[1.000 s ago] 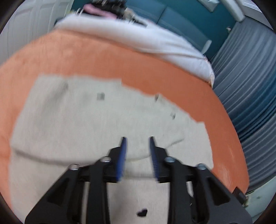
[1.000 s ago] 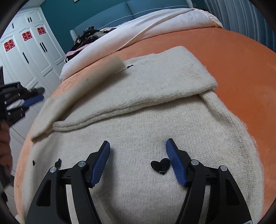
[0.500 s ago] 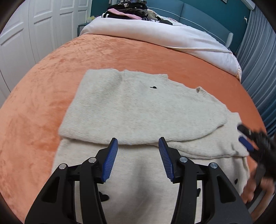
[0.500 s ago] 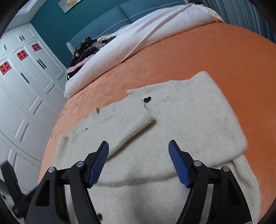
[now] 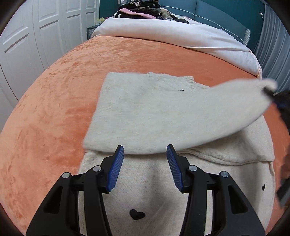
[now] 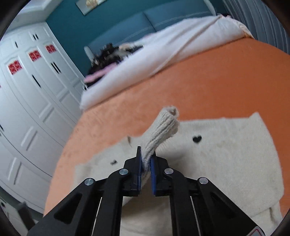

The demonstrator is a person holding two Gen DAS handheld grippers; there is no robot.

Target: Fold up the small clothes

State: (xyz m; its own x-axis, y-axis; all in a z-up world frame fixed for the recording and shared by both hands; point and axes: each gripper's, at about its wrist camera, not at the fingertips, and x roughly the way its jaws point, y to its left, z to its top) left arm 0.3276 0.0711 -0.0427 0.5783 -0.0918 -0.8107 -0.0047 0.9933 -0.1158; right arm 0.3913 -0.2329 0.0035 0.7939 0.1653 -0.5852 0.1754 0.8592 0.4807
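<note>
**Right gripper pinches sweater cuff; left gripper hangs open over the body**

A cream knit sweater (image 5: 163,118) with small black hearts (image 5: 137,214) lies flat on an orange plush blanket (image 5: 54,109) covering a bed. One sleeve is already folded across the chest.

The right gripper (image 6: 146,159) has just been closing, and its blue pads now clamp the ribbed cuff (image 6: 163,130) of the other sleeve; the cuff sticks up past the fingertips toward 12 o'clock. In the left wrist view that sleeve (image 5: 226,101) stretches, blurred, from the sweater's middle out toward 2 o'clock, where the dark tip of the right gripper holds its end above the blanket.

The left gripper (image 5: 145,150) stands about half open with nothing between its blue pads (image 5: 116,170). It hangs over the lower body of the sweater, its fingertips at the edge of the folded sleeve.

A white duvet (image 5: 172,34) lies beyond the blanket at 12 o'clock, with a heap of dark clothes (image 5: 139,10) behind it. White wardrobe doors (image 6: 27,109) stand at 9 o'clock in the right wrist view.
</note>
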